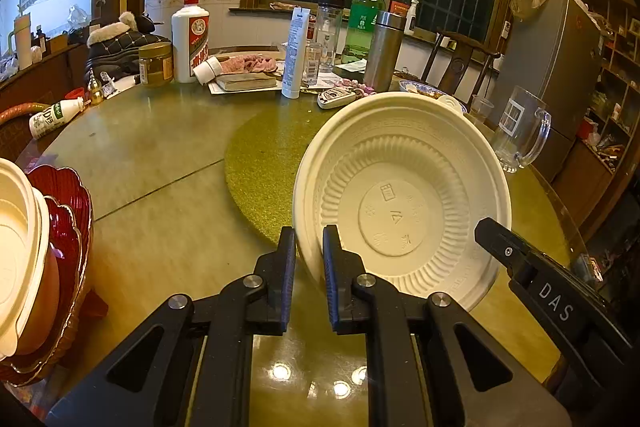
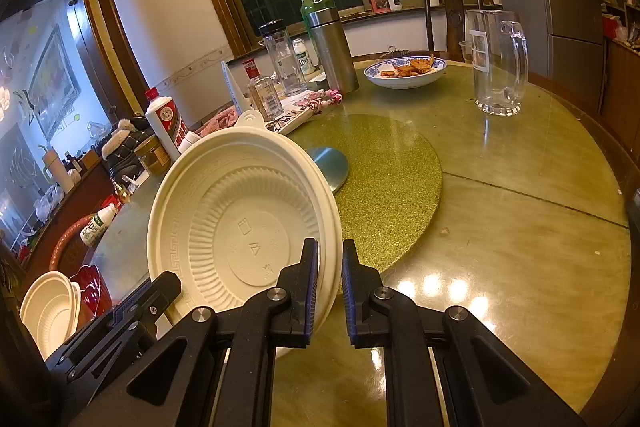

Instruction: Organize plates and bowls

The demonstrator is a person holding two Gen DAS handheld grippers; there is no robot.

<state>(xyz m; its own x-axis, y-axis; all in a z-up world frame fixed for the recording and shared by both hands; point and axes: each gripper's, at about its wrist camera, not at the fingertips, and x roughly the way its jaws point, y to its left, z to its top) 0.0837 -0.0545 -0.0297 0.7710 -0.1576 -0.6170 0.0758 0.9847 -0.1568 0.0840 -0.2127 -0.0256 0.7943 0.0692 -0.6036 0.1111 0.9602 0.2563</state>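
The white plastic bowl (image 1: 404, 203) is held tilted on edge above the round table (image 1: 160, 163), its ribbed inside and stamped base facing both cameras, and each gripper has its rim between its fingers. In the left wrist view the left gripper (image 1: 309, 247) straddles the bowl's lower left rim, jaws narrowed around it; whether the pads press the plastic is hard to judge, since a sliver of gap shows. The right gripper (image 2: 330, 263) straddles the lower right rim in its own view, with its left finger (image 2: 310, 267) against the bowl's inside and the right finger standing slightly off the outer wall. The bowl's underside and the point where it might meet the table are hidden behind the fingers in both views. The left view cuts off the stack at its left edge, a white bowl nested in red scalloped dishes (image 1: 68, 227); the right view shows that stack (image 2: 60, 303) small and partly behind the left gripper's body. Only the right view reveals the blue-rimmed plate of food (image 2: 404, 71) whole and a metal disc (image 2: 330, 165) on the glittery green mat (image 2: 392, 179). The glass mug (image 2: 496, 63) appears in both.
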